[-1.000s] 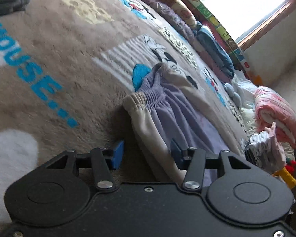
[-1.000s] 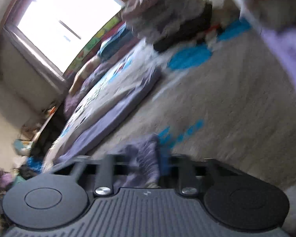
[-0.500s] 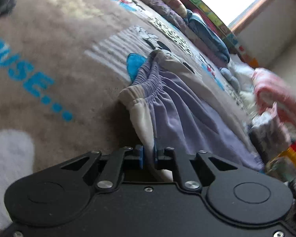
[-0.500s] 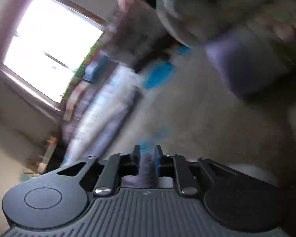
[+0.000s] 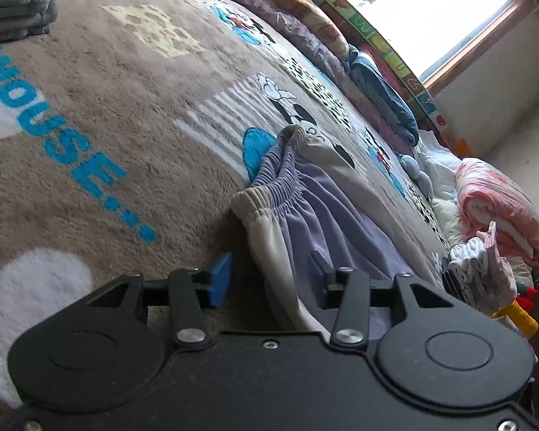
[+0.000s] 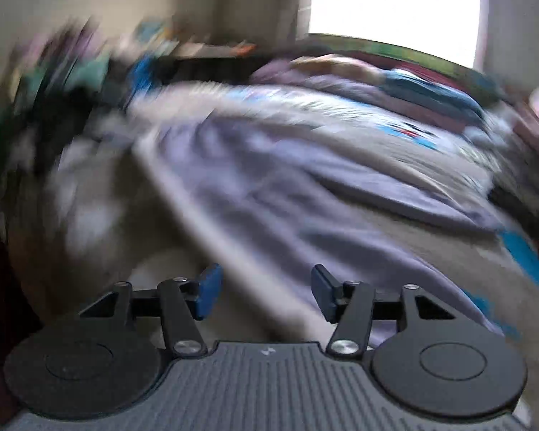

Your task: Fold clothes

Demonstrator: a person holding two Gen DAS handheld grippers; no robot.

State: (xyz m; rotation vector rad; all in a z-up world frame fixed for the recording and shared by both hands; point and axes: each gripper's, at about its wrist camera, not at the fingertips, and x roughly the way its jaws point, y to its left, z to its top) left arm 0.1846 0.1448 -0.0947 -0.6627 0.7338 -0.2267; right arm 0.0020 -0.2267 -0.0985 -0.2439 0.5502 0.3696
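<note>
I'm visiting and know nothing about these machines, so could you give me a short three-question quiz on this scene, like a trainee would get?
1. True or false: the left gripper is clamped on the purple trousers.
2. Which colour are the letters on the brown blanket? A red, B blue, C green.
3. Fill in: the right gripper has its jaws ____.

Key
1. False: its jaws stand apart, with the trousers' pale side edge between them, ungripped.
2. B.
3. Open, above the trousers; this view is blurred.
</note>
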